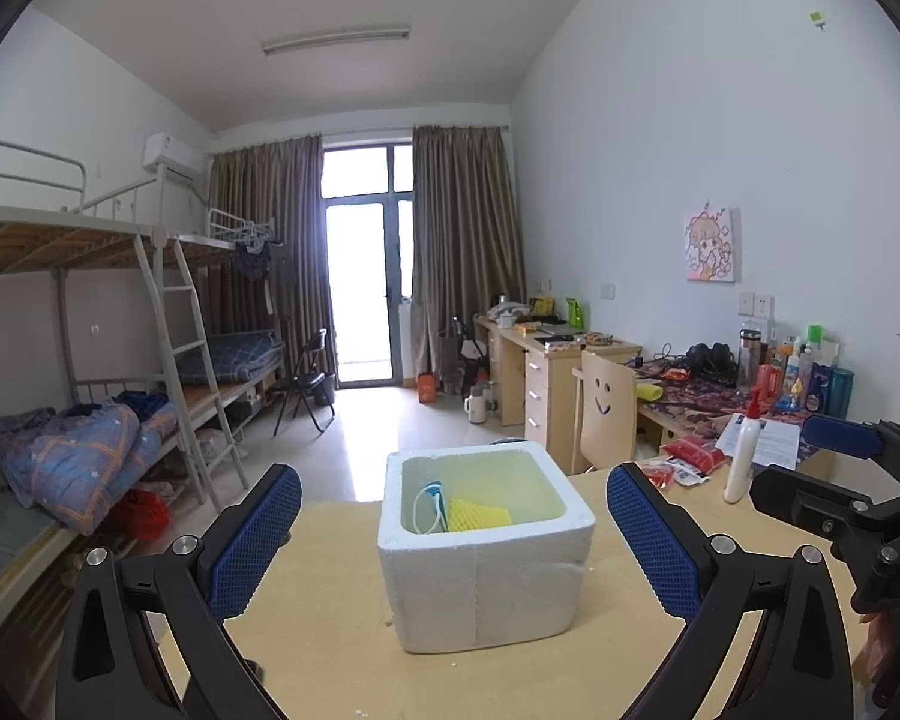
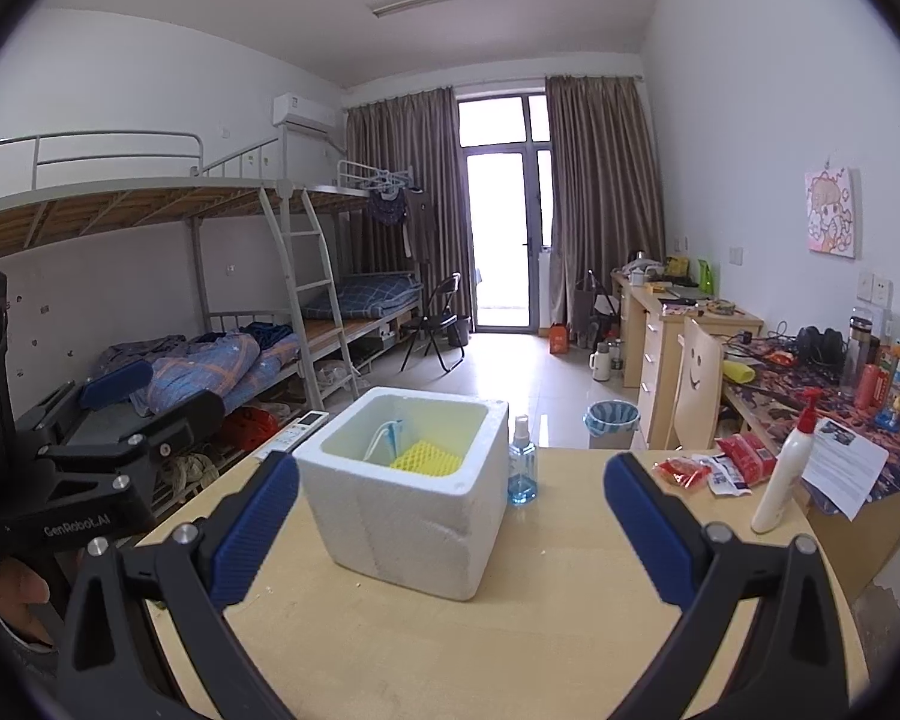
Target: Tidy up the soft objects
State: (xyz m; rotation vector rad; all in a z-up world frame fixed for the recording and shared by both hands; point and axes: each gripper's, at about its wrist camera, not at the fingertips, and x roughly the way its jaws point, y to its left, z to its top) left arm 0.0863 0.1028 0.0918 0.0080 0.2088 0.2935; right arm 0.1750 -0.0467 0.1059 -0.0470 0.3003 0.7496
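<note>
A pale wooden table (image 2: 510,630) fills the lower half of both wrist views. A white square foam box (image 1: 486,576) stands on it at the centre of each frame, open at the top. Inside the box, low against its near wall, lie a yellow foam mesh sleeve (image 1: 479,515) and, touching it on the left, a light blue face mask with white ear loops (image 1: 429,501). The left gripper (image 1: 453,546) is held level just short of the box, its blue ribbed pads spread wide to either side of it and gripping nothing. The right gripper (image 2: 450,540) is posed the same way, spread wide and empty, with the box between its pads but farther off. Each gripper shows at the edge of the other's view. In the right wrist view a small clear spray bottle of blue liquid (image 2: 522,462) stands just right of the box, and a white pump bottle with a red nozzle (image 2: 786,468) stands at right, near some red snack packets (image 2: 744,456).
</note>
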